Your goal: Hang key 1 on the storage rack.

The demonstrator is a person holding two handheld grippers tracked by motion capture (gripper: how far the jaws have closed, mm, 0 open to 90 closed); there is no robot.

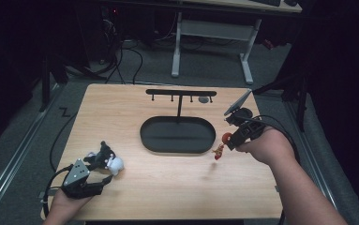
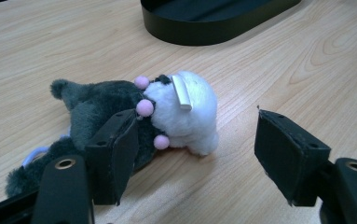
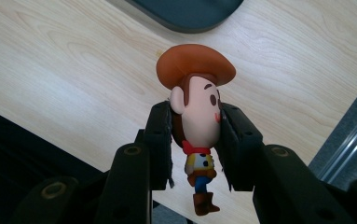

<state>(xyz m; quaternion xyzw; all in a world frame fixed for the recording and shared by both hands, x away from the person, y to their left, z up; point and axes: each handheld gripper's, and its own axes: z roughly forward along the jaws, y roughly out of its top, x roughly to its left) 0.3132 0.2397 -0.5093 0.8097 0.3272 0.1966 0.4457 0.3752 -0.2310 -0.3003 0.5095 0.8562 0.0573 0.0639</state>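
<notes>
cowboy figure (image 3: 196,126) clamped above table (image 1: 168,187), black tray (image 1: 177,134) beside, plush toy (image 2: 120,116) apart

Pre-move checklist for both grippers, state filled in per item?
1. Right gripper shut on the cowboy figure: ok, pads clamp its head from both sides.
2. Figure clear of the table: ok, it hangs in the air above the wood in the high view.
3. Figure upright in the grip: ok in the right gripper view, hat up, boots down.
4. Left gripper open: ok, jaws apart with a wide gap.
5. Plush toy between the left jaws: not ok, it lies beside the left jaw, not centred in the gap.
6. Black oval tray free: ok, nothing visible lying in it.
</notes>
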